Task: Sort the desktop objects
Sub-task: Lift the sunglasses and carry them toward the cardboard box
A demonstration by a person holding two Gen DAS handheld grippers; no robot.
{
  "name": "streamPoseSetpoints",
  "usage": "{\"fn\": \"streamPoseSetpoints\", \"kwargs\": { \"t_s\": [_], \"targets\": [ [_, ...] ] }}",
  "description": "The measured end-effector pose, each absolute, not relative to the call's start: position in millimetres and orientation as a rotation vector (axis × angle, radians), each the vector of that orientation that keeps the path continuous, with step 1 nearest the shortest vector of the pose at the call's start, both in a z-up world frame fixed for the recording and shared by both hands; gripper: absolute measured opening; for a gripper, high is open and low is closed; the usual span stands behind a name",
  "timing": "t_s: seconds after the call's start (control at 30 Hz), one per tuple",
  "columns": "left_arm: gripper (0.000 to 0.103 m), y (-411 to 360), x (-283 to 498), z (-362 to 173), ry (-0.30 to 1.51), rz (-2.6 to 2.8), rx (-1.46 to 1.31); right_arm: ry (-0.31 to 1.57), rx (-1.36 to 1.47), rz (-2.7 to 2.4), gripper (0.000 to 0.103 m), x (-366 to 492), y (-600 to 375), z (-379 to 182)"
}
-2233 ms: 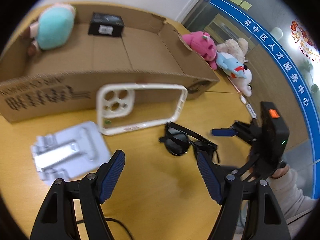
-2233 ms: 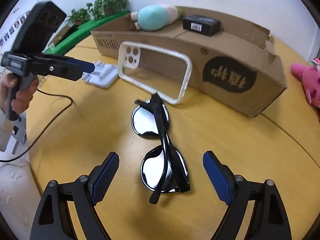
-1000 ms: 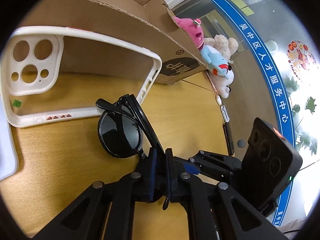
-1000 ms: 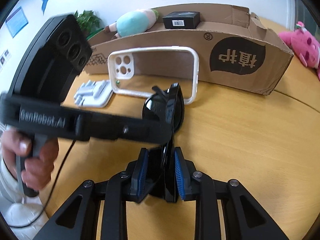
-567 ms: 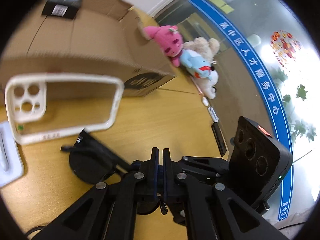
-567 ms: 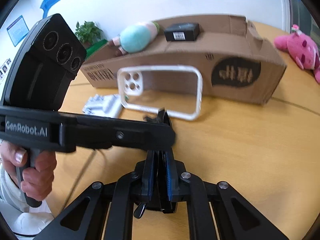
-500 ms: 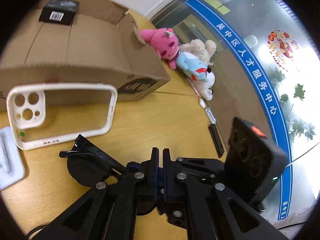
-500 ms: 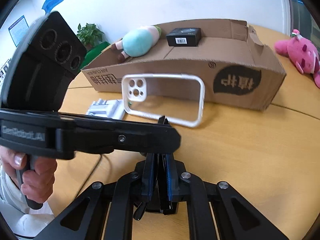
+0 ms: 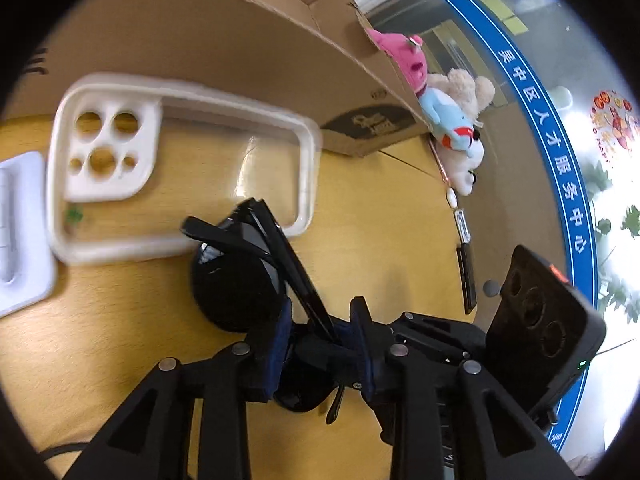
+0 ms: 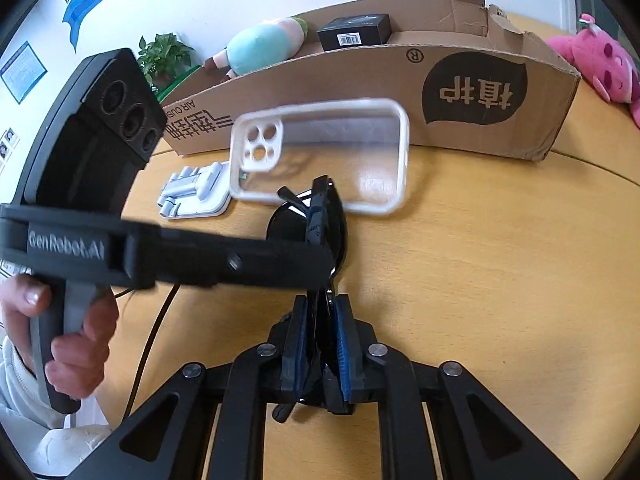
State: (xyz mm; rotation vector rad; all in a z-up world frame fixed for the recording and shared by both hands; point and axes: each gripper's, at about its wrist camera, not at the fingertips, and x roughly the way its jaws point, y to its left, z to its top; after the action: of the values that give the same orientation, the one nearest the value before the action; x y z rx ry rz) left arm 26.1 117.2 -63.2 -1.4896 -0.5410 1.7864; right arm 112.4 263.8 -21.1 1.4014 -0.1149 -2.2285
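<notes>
Black sunglasses [image 9: 236,288]: left wrist view, centre of frame, folded, one lens resting on the wooden worktop [image 9: 380,216], the frame running down between the blue pads.
Left tongs [image 9: 324,344]: lower centre; jaws have just been opening, now a narrow gap with the sunglasses' frame inside; left pad clear of it, right pad's contact hidden.
White phone case [image 9: 180,168]: upper left, lying just beyond the sunglasses, against the cardboard box [image 9: 240,40].
Right tongs [image 9: 440,344]: lower right, their camera block beside them.
Plush toys [image 9: 452,120]: upper right, past the box corner.

Sunglasses [image 10: 320,216]: right wrist view, centre, standing on edge on the worktop [image 10: 500,260].
Right tongs [image 10: 322,344]: lower centre, closed narrowly on the near end of the sunglasses, pads pressing both sides.
Left tongs [image 10: 320,256]: reaching in from the left, tips at the sunglasses' middle; a hand [image 10: 68,320] grips the handle at lower left.
Phone case [image 10: 320,156]: above centre.
Box [image 10: 380,92]: across the top, holding a teal plush [image 10: 264,46] and a small black carton [image 10: 354,32].
</notes>
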Motion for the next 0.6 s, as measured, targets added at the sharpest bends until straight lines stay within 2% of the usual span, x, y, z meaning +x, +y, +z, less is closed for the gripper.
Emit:
{"fn": "streamPoseSetpoints", "kwargs": {
  "t_s": [0.07,0.33,0.6],
  "targets": [
    [0.015,122,27,-65,-0.507,1.791,-1.494,-0.118,1.402,-2.221,0.013,111,263,-21],
    [0.012,118,37,-49,-0.462,1.860,-1.448,-0.116,1.347,-2.233,0.010,121,259,-14],
    [0.011,125,31,10,-0.396,1.946,-1.303,-0.129,1.199,-2.294,0.010,121,259,28]
  ]
}}
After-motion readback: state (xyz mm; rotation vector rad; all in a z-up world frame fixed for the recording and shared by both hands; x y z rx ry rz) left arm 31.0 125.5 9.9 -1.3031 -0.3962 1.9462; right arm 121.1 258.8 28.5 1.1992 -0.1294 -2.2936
